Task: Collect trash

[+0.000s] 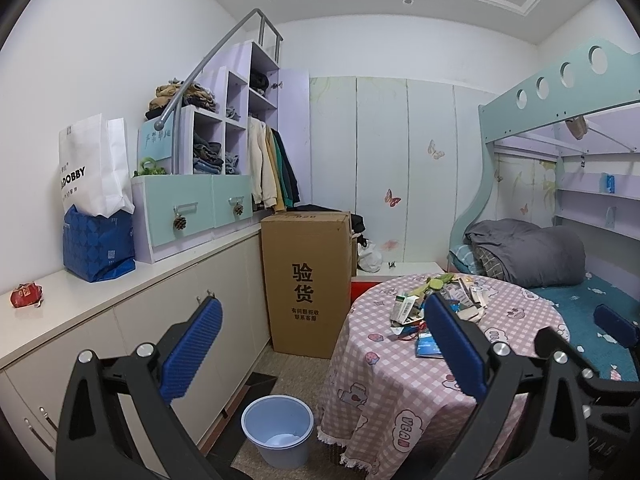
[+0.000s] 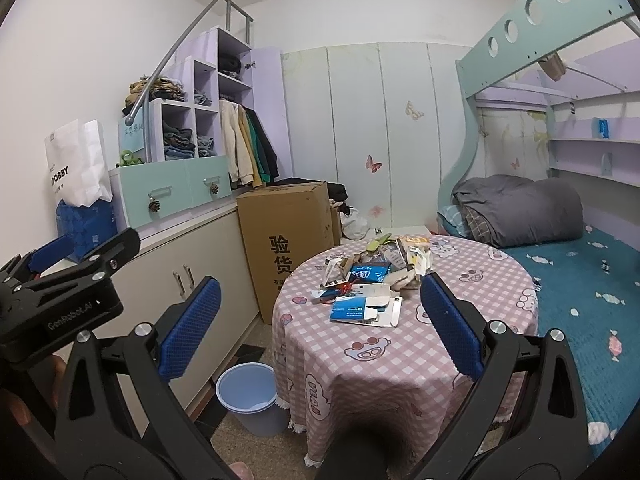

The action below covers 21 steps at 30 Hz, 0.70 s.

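Red wrapper [image 1: 25, 294]: crumpled, lying alone at the left end of the white counter [image 1: 92, 308], well apart from the grippers.
Left gripper [image 1: 324, 344]: held up in the air and level, pointing across the room toward the wardrobe; fingers spread wide with nothing between the blue pads [image 1: 192, 350]. In the right wrist view it shows at the far left edge [image 2: 48, 260], beside and slightly ahead of the right one.
Bucket [image 1: 278, 428]: light blue, upright on the floor between the counter cabinets and the table, below the left gripper; a pale scrap lies at its bottom.
Cardboard box [image 1: 306, 280]: tall, standing on the floor just behind the bucket, beside the table.
Table [image 2: 400, 364]: round, under a pink checked cloth.
Trash pile [image 2: 372, 280]: cartons, blue packets and paper scraps heaped on the far half of the tabletop.
Right gripper [image 2: 320, 330]: raised over the near edge of the table, aimed at the pile but clear of it; fingers released wide, empty.
Bed [image 2: 580, 288]: lower bunk at the right, touching the table's side.
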Available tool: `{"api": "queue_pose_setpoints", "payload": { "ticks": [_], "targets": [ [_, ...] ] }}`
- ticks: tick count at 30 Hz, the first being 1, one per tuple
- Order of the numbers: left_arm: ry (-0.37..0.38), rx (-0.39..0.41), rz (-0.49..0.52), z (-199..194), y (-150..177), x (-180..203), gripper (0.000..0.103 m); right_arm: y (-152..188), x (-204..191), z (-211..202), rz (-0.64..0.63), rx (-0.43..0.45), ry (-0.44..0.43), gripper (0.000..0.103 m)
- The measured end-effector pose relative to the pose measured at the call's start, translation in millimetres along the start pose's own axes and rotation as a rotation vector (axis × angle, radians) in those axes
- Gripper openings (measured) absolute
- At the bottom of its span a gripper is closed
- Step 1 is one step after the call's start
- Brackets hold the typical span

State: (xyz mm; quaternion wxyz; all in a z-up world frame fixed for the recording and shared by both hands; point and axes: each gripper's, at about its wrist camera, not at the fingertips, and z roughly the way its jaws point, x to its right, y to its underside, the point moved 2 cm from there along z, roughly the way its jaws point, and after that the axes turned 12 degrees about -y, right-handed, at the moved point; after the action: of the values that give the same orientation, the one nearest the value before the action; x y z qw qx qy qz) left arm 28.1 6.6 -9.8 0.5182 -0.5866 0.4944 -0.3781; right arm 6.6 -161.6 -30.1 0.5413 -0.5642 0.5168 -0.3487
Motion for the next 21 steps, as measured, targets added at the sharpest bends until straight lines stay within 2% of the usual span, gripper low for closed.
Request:
{"api": "queue_pose_setpoints", "payload": {
  "ticks": [7, 12, 21],
  "targets": [
    [-0.033, -0.049, 0.019, 27.7, -2.0, 3.7, 0.099, -1.0, 23.6, 23.1, 0.058, -0.031, 0.002, 0.097],
    [-0.017, -0.148, 0.022, 65.8, 8.0, 10.3, 0.099, 7.2, 46.9, 50.2, 0.103, -0.082, 0.021, 0.097],
    [0.026, -0.293, 0.106, 134.3, 43.3, 59.4, 0.099, 36.5, 97.4, 108.8, 0.180, -0.203, 0.072, 0.097]
  ]
}}
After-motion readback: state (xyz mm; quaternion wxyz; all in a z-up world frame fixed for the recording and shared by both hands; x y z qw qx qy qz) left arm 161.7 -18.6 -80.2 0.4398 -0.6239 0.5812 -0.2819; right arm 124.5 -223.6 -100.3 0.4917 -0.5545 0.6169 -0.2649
